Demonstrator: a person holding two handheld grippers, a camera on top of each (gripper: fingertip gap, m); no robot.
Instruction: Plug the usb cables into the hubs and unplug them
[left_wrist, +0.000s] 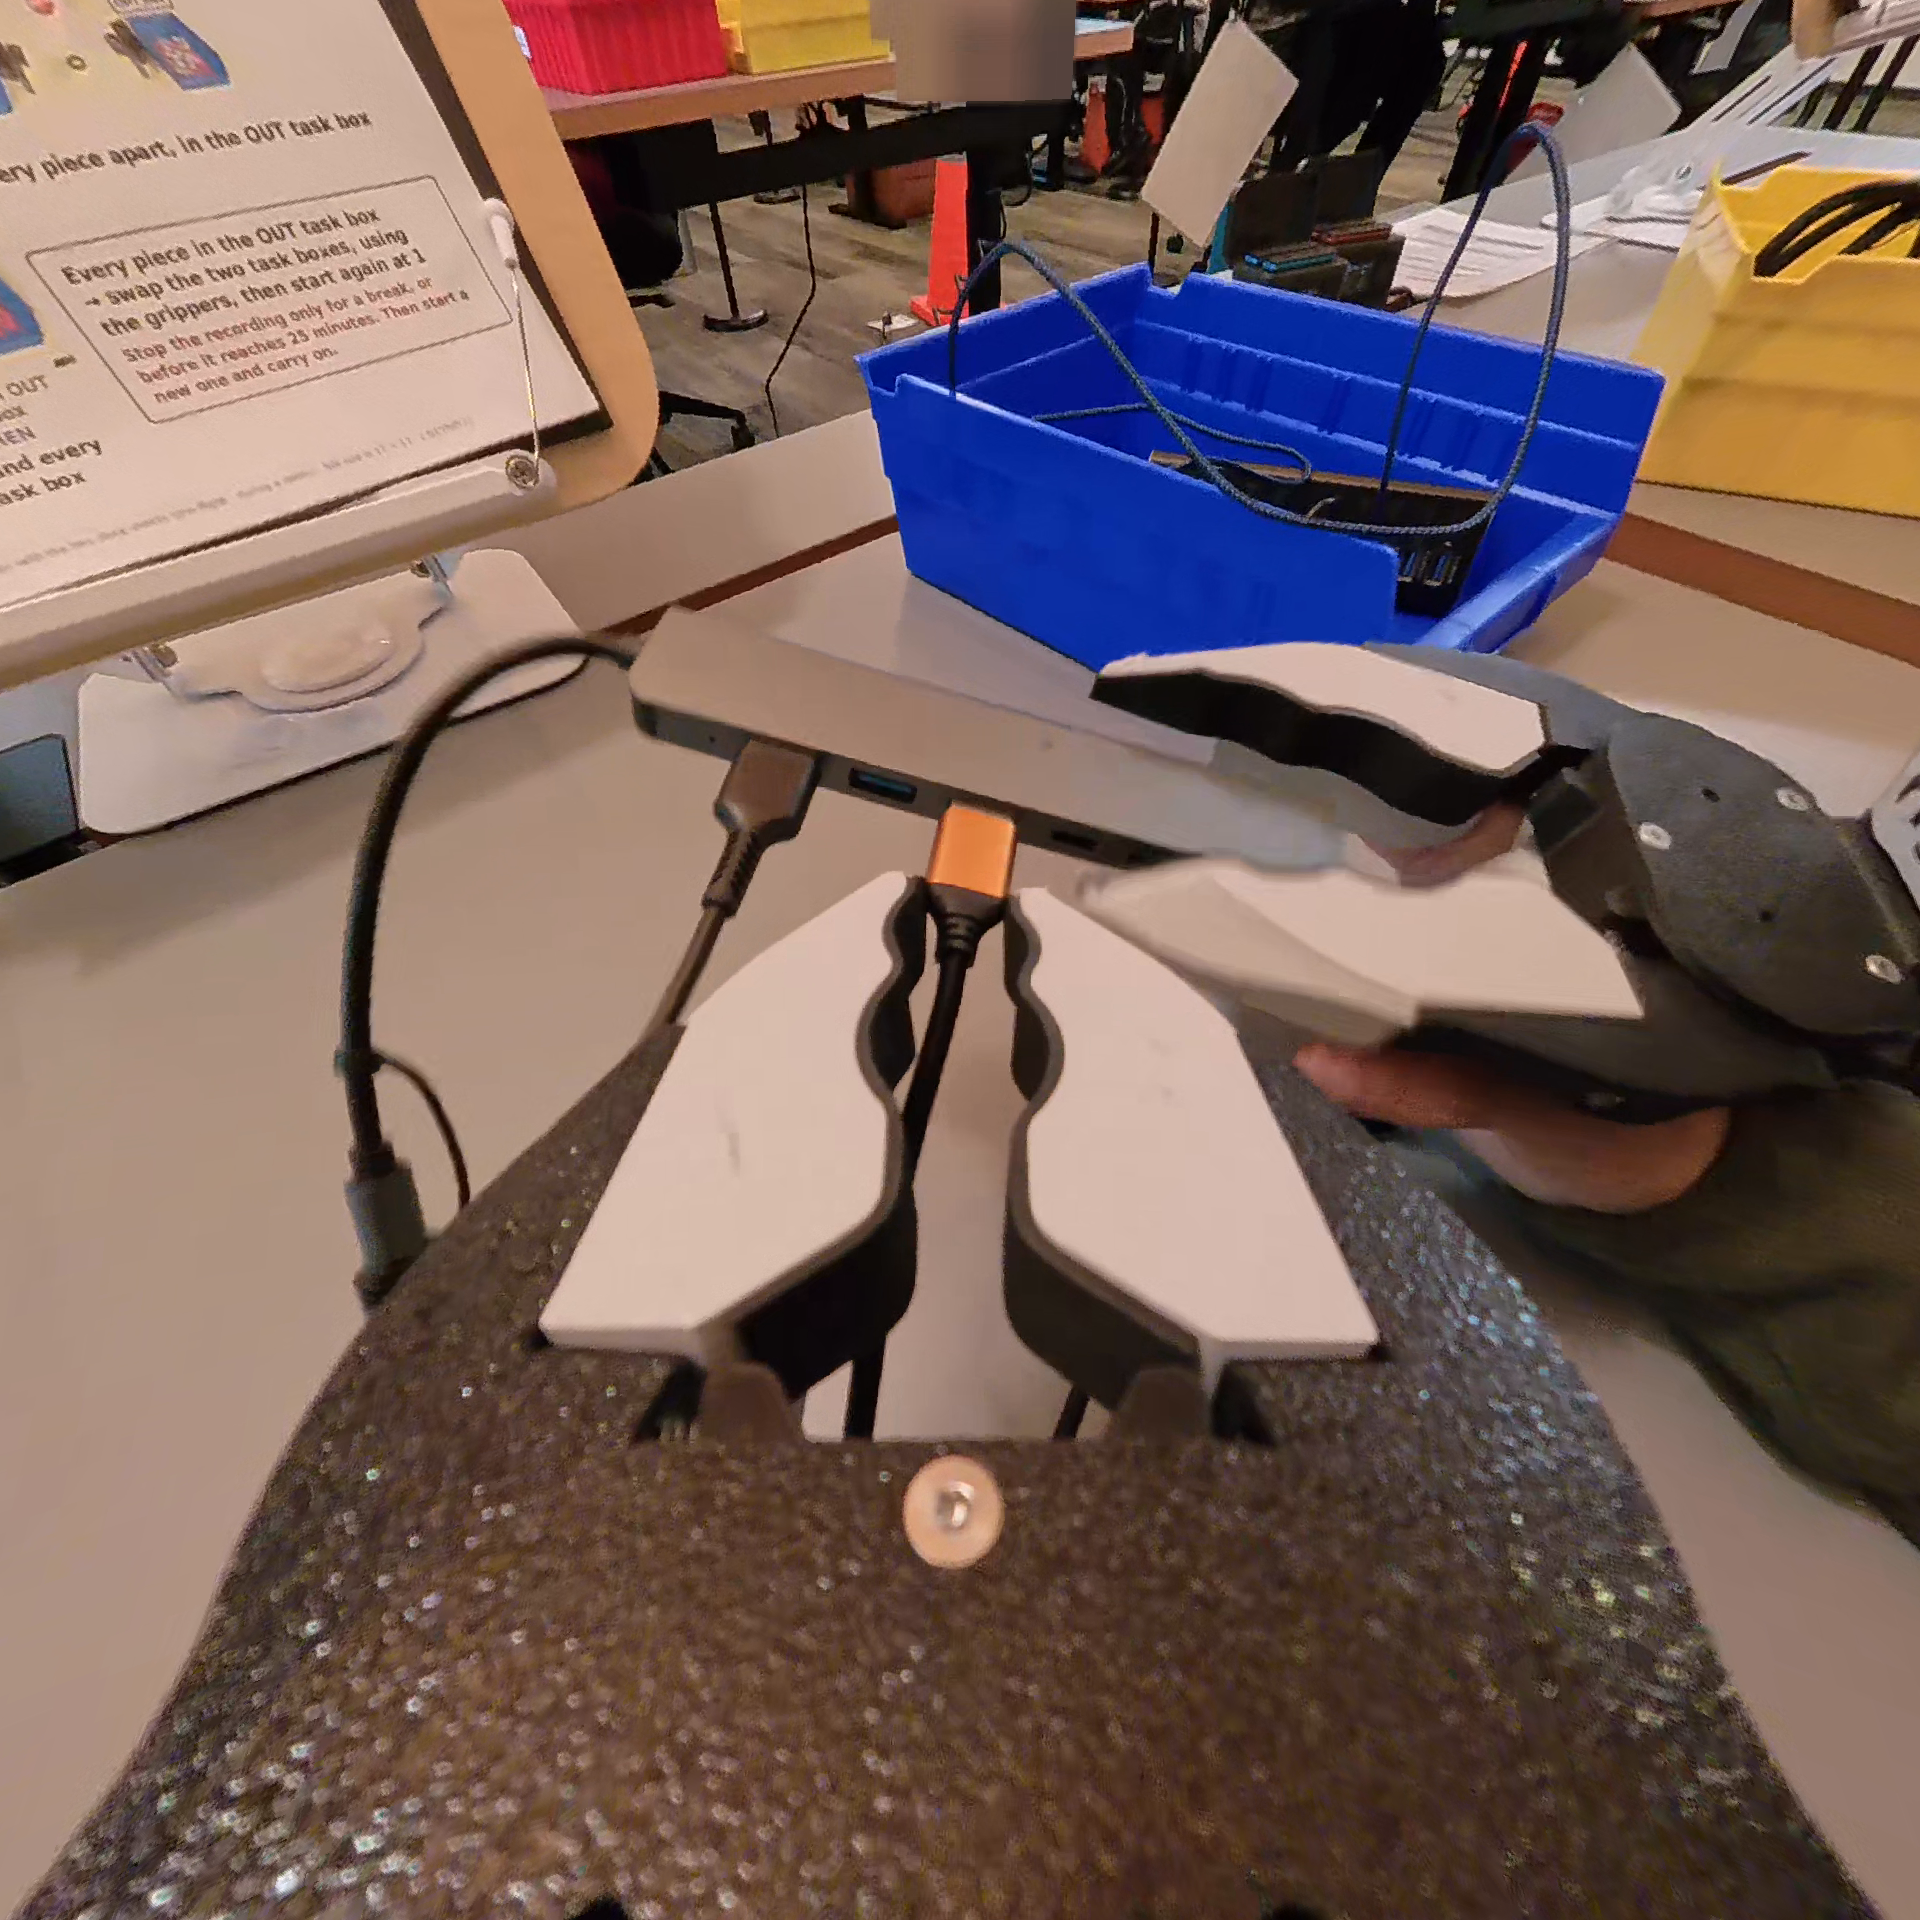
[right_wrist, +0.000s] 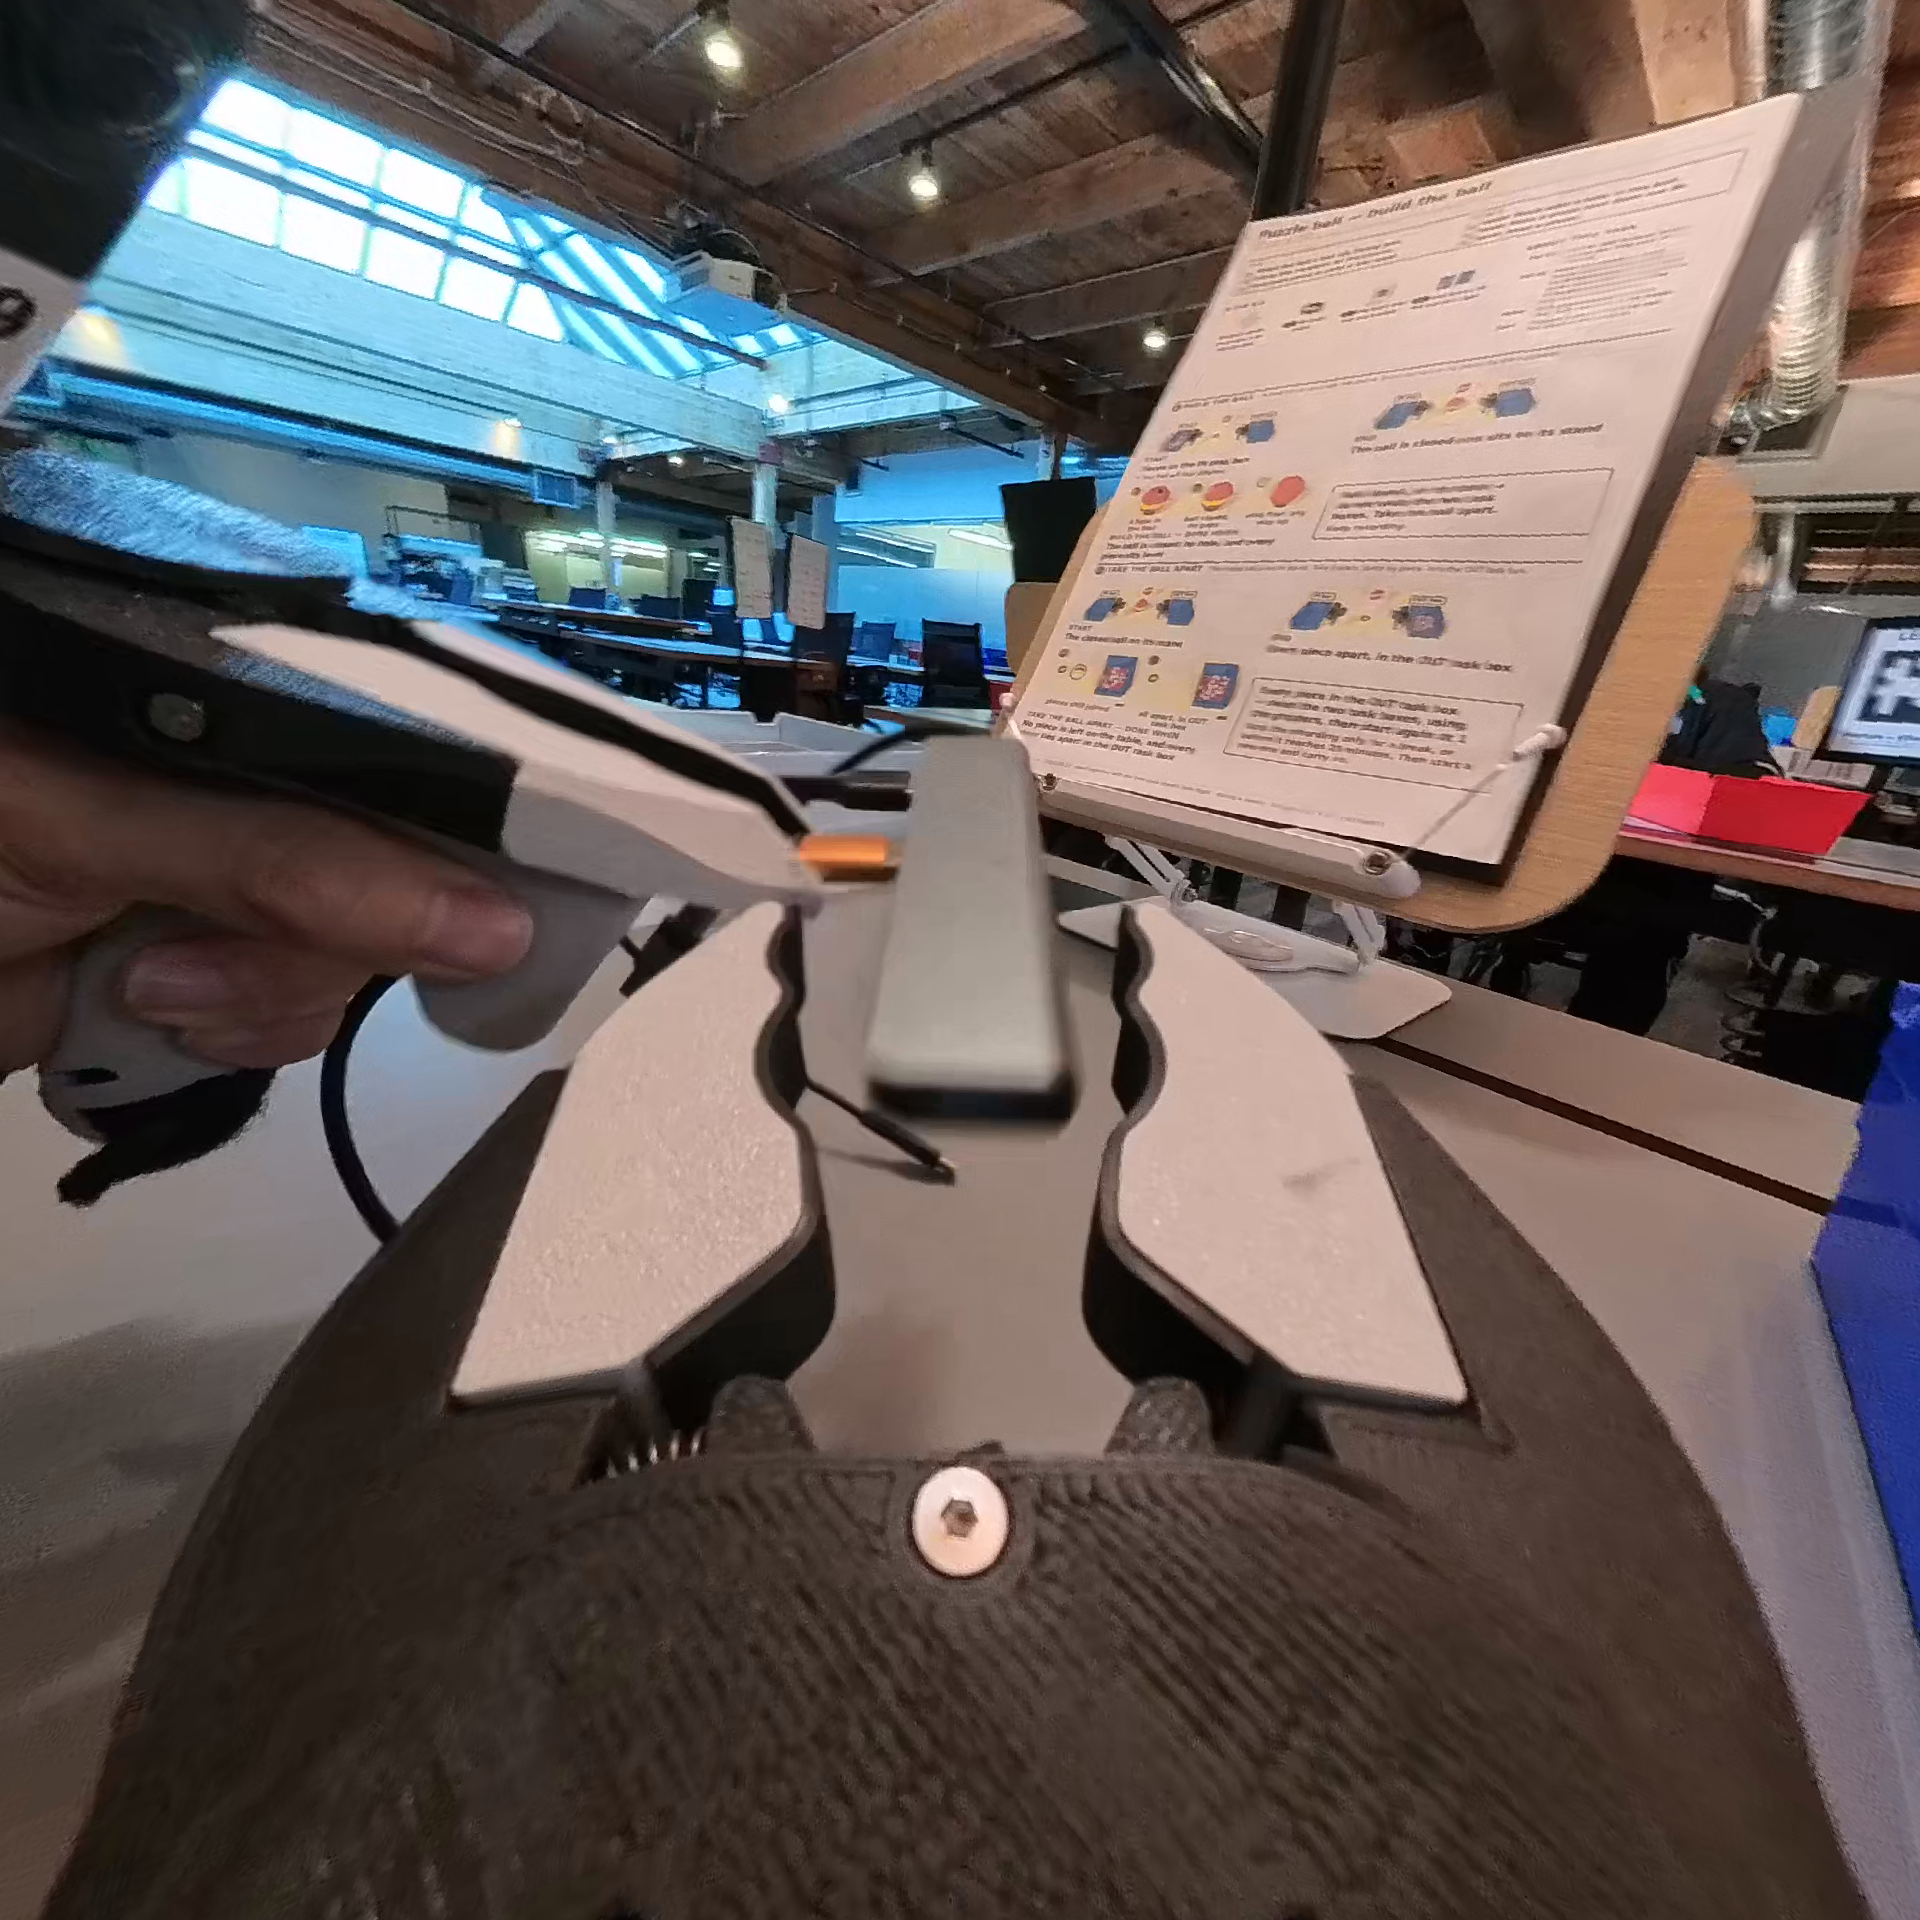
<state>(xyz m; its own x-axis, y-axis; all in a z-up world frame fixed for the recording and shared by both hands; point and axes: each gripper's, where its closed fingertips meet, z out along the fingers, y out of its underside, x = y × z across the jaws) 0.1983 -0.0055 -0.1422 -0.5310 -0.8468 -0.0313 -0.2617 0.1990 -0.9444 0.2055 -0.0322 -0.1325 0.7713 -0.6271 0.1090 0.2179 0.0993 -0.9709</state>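
A flat grey usb hub (left_wrist: 935, 717) is up off the table. An orange usb plug (left_wrist: 971, 850) on a black cable sits in a port on its near edge. A grey plug (left_wrist: 764, 790) sits in a port further left, with a blue port between them. My left gripper (left_wrist: 958, 902) is shut on the rear of the orange plug; the right wrist view shows the left gripper (right_wrist: 810, 857) side-on with the orange plug (right_wrist: 844, 854) at its tips. My right gripper (right_wrist: 956, 925) stands around the near end of the hub (right_wrist: 966, 914), with a gap showing on each side. It also shows in the left wrist view (left_wrist: 1093, 779).
A blue bin (left_wrist: 1039, 499) behind the hub holds a blue braided cable (left_wrist: 1548, 312) and a dark hub (left_wrist: 1434, 566). A yellow bin (left_wrist: 1787, 343) is at the far right. An instruction sheet on a stand (left_wrist: 260, 312) is at the far left. The hub's own black cable (left_wrist: 364, 935) loops down to the table.
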